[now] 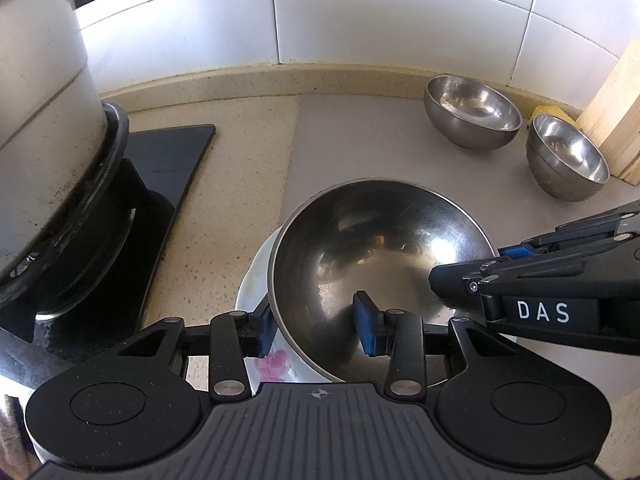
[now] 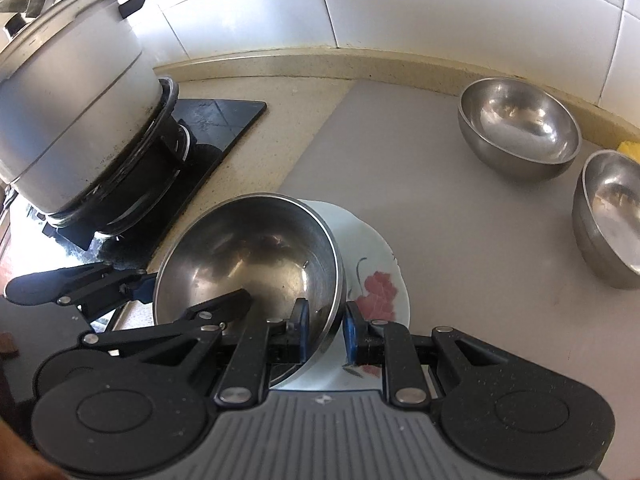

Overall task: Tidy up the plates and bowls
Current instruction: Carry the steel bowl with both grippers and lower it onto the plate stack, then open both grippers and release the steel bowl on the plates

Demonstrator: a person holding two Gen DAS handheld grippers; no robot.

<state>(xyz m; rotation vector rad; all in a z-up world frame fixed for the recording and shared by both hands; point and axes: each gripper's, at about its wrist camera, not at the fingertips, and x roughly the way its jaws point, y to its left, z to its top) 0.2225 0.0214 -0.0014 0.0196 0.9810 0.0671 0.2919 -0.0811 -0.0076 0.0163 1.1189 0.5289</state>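
Note:
A large steel bowl (image 1: 380, 256) (image 2: 248, 256) sits tilted on a white plate with a pink flower print (image 1: 272, 364) (image 2: 372, 268). My left gripper (image 1: 316, 330) straddles the bowl's near rim, one blue pad inside and one outside, with a gap to the wall. My right gripper (image 2: 326, 330) straddles the bowl's right rim the same way, pads close to the wall. Each gripper also shows in the other's view: the right one (image 1: 472, 270) and the left one (image 2: 192, 296). Two smaller steel bowls (image 1: 472, 112) (image 1: 566, 156) (image 2: 520, 126) (image 2: 608, 216) stand at the back right.
A grey mat (image 1: 360, 140) (image 2: 460, 200) covers the beige counter. A big white pot (image 1: 36, 92) (image 2: 68, 96) stands on the black stove (image 1: 160, 160) at the left. A wooden block (image 1: 616, 112) and a yellow sponge (image 1: 550, 111) lie at the far right by the tiled wall.

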